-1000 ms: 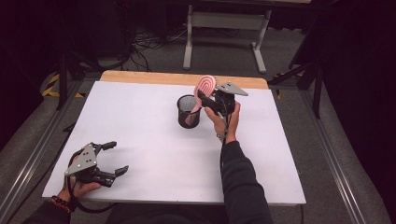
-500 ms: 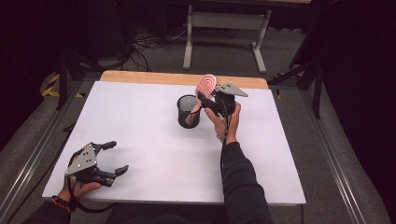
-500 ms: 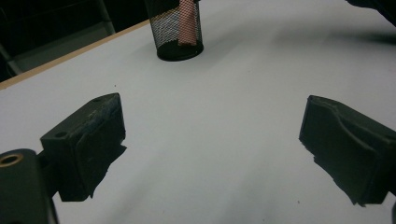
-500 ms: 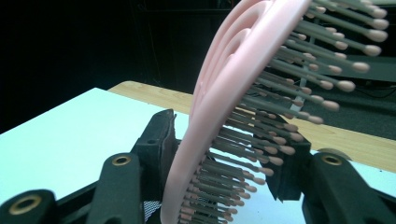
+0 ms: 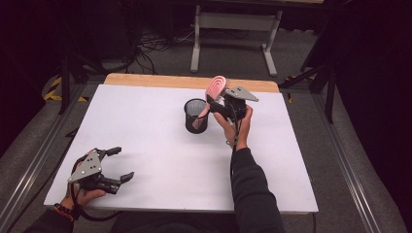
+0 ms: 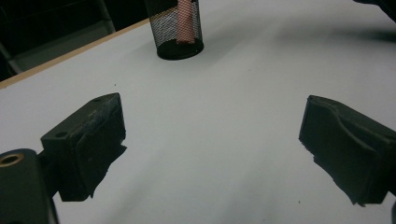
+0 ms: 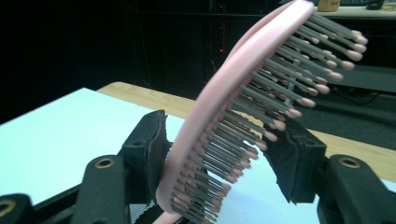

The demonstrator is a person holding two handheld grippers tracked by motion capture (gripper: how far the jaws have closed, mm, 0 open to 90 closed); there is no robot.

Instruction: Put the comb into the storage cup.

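**Pink brush going into the mesh cup**

Pink plastic, with grey pink-tipped bristles: the hairbrush [image 5: 215, 90] is standing handle-down in the black mesh cup [image 5: 196, 115], its head leaning out over the rim toward the right claw [image 5: 217, 103]. In the right gripper view the brush [image 7: 243, 116] is sitting between the jaws, which have just been opening; the left pad seems to be just touching the brush's back, while the right pad is standing clear of the bristles, so the grip looks like it is being let go. The cup is resting mid-desk, toward the far wooden edge of the white desk [image 5: 145, 126].

The left claw [image 5: 116, 165] is idling spread and empty at the near left corner, well apart.

Judging by this, the release step is underway; next, the right claw needs widening further and drawing back without snagging the bristles or tipping the cup.
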